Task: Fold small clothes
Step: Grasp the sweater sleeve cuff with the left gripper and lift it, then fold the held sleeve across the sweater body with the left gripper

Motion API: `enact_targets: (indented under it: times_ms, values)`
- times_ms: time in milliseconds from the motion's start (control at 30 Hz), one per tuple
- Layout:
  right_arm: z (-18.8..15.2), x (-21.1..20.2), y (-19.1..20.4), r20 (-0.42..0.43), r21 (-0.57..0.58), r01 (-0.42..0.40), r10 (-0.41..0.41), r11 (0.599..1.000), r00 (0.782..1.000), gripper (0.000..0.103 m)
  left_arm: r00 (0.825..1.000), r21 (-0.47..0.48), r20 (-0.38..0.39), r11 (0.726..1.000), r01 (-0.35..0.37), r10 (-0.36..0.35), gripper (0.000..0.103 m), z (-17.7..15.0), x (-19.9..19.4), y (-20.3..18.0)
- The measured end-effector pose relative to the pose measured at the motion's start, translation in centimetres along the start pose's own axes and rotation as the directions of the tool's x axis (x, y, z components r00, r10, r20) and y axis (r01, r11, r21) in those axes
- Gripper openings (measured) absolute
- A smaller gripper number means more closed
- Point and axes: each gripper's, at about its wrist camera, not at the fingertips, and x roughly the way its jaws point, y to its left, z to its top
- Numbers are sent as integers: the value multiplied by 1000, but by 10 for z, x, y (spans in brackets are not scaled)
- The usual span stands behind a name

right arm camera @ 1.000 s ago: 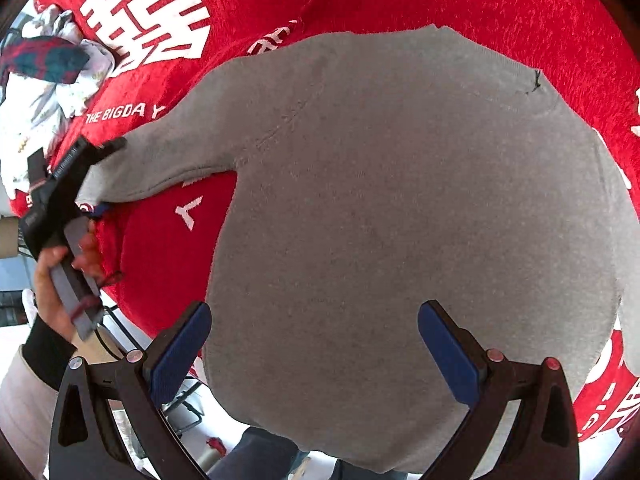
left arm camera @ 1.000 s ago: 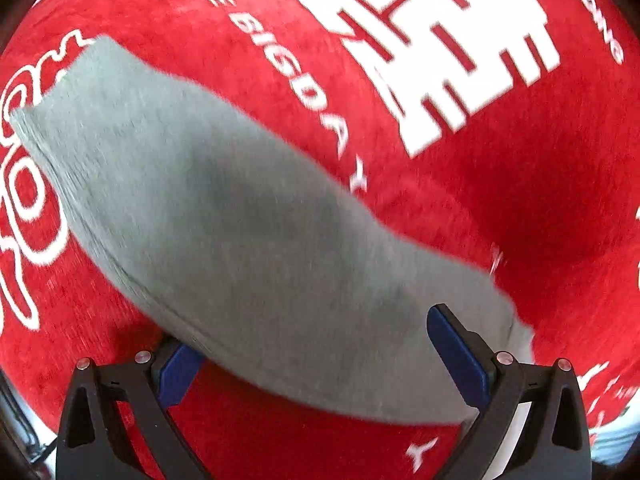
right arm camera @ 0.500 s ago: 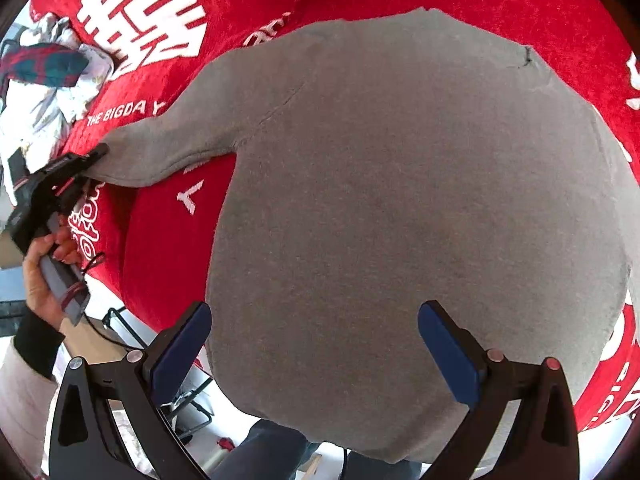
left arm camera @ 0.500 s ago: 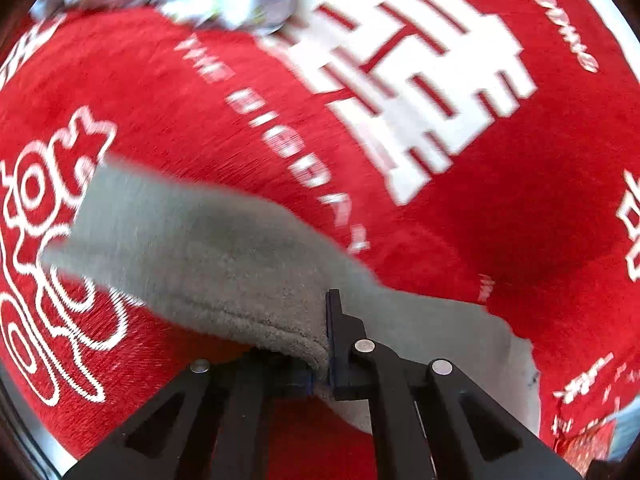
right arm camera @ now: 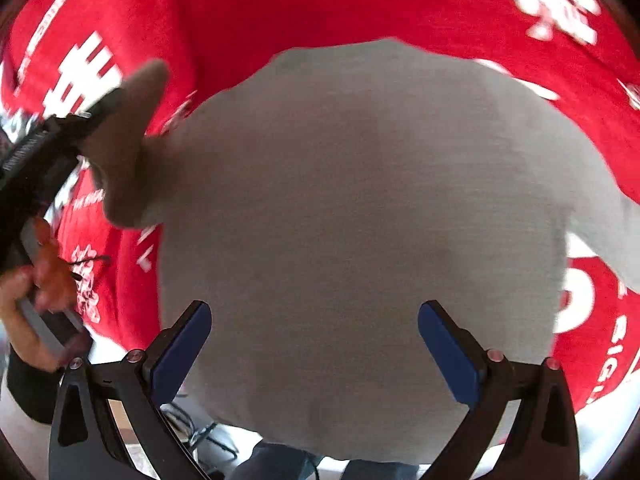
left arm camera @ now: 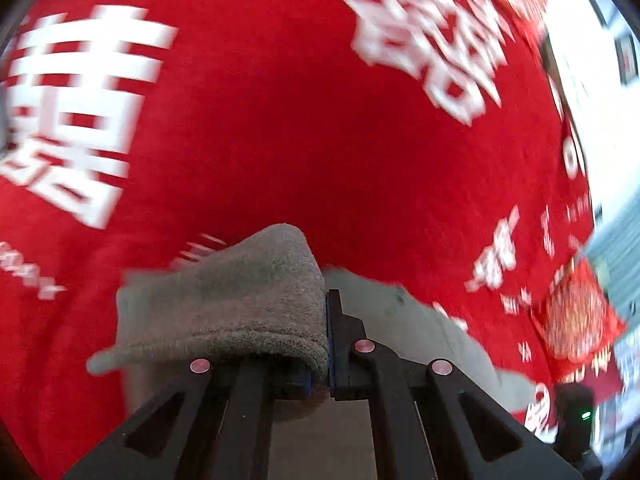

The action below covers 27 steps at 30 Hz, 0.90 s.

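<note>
A small grey sweater lies spread flat on a red cloth with white print. My left gripper is shut on the sweater's left sleeve and holds it lifted off the cloth, swung toward the body; the sleeve drapes over the fingers. In the right wrist view the left gripper shows at the left edge with the raised sleeve. My right gripper is open and empty, hovering over the sweater's lower body near the hem.
The red cloth covers the table on all sides. The table's near edge and the person's legs show below the hem. The person's hand holds the left gripper at the left.
My left gripper closed on the sleeve, lifted it and swung it rightward toward the sweater's body. The right gripper stayed open over the lower body, shifting only slightly.
</note>
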Motion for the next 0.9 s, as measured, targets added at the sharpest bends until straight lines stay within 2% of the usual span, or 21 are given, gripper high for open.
enact_targets:
  times_ms: [67, 167, 267, 300, 333, 400, 433, 467, 533, 600, 667, 733, 767, 833, 900]
  values:
    - [2, -3, -26, 4, 44, 12, -12, 999, 1000, 103, 998, 41, -70, 999, 5, -2, 6, -9, 38, -34]
    - [1, -2, -64, -2, 97, 40, -40, 994, 999, 103, 980, 117, -193, 993, -18, 40, 6, -33, 95, -69]
    - [-1, 3, -86, -15, 117, 68, -66, 991, 998, 103, 950, 183, -290, 981, -63, 115, 6, -59, 136, -88]
    - [-1, 4, -91, -21, 122, 74, -72, 990, 997, 103, 935, 215, -318, 973, -89, 156, 6, -68, 146, -92]
    - [-1, 5, -95, -24, 125, 77, -74, 989, 997, 103, 922, 244, -335, 963, -113, 193, 11, -75, 152, -94]
    - [3, 4, -102, -23, 124, 80, -78, 989, 997, 103, 926, 313, -292, 939, -141, 237, 11, -84, 147, -100]
    - [5, 4, -101, -18, 116, 84, -82, 990, 996, 103, 922, 342, -282, 925, -162, 266, 17, -85, 144, -104]
    - [9, 2, -98, -9, 99, 92, -91, 991, 996, 103, 915, 364, -275, 913, -186, 296, 48, -84, 139, -107]
    - [16, -1, -86, 19, 46, 109, -110, 993, 994, 103, 916, 364, -232, 903, -230, 327, 86, -78, 116, -105]
    - [28, -3, -58, 67, -60, 126, -122, 990, 990, 103, 923, 354, -177, 897, -264, 342, 86, -67, 81, -97]
    - [39, 1, -22, 103, -189, 144, -126, 971, 987, 103, 914, 326, -127, 886, -329, 386, 86, -56, 49, -78]
    - [45, 10, 9, 127, -297, 176, -143, 939, 982, 103, 891, 293, -113, 872, -393, 440, 86, -48, 31, -51]
    - [49, 21, 34, 146, -386, 203, -158, 900, 977, 103, 874, 275, -118, 861, -428, 472, 86, -42, 26, -37]
    - [50, 37, 62, 185, -485, 250, -181, 838, 966, 103, 820, 248, -158, 826, -506, 550, 86, -36, 23, -3]
    - [50, 63, 94, 245, -591, 334, -230, 734, 942, 103, 771, 217, -200, 795, -567, 605, 86, -37, 23, 28]
